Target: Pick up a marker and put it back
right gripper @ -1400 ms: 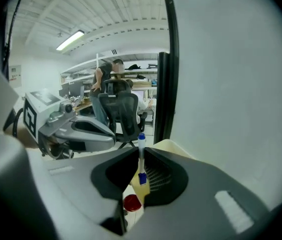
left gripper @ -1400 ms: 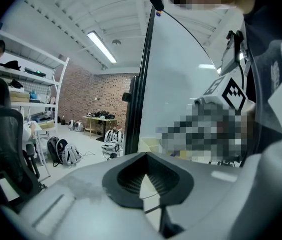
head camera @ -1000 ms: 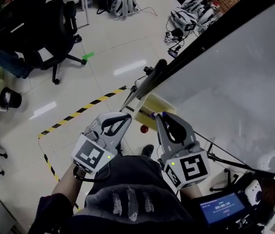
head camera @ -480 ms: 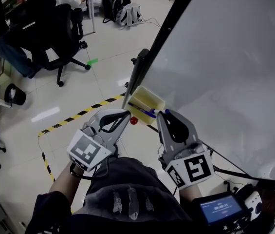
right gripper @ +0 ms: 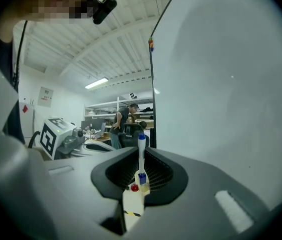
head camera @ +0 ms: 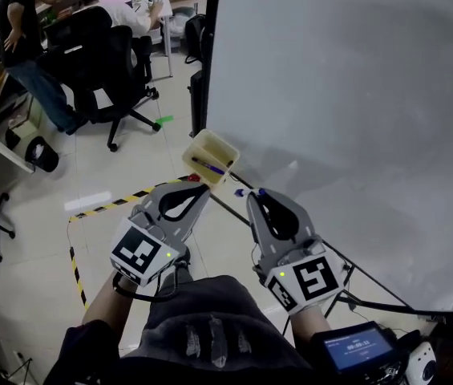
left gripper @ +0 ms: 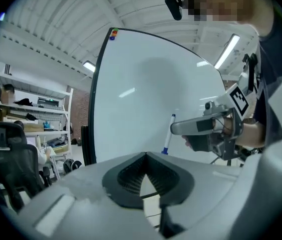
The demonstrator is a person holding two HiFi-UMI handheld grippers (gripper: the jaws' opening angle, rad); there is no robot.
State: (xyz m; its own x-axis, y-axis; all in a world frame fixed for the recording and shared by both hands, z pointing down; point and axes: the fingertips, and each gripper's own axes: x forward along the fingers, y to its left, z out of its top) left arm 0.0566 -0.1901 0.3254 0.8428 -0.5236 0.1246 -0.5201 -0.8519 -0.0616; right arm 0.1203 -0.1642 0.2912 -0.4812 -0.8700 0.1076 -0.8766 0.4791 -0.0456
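Observation:
A white marker with a blue cap (right gripper: 141, 151) stands upright between the jaws of my right gripper (right gripper: 141, 154), which is shut on it. In the head view that gripper (head camera: 256, 192) is near the whiteboard (head camera: 354, 95), with the marker's blue tip (head camera: 260, 191) showing at its front. The left gripper view shows the marker (left gripper: 168, 134) upright against the board. A yellow marker box (head camera: 210, 157) with a marker inside hangs at the board's lower left corner, just beyond both grippers. My left gripper (head camera: 204, 188) is shut with nothing in it, below the box.
A small red knob (head camera: 194, 178) sits under the box. Office chairs (head camera: 114, 62) and people at desks fill the upper left. Yellow-black tape (head camera: 102, 207) marks the floor. A small screen (head camera: 358, 347) is at the lower right, beside the board's stand legs (head camera: 370, 291).
Both grippers have risen and moved in towards the whiteboard. The yellow box now lies above and left of the right gripper's tip. The marker stays in the right gripper.

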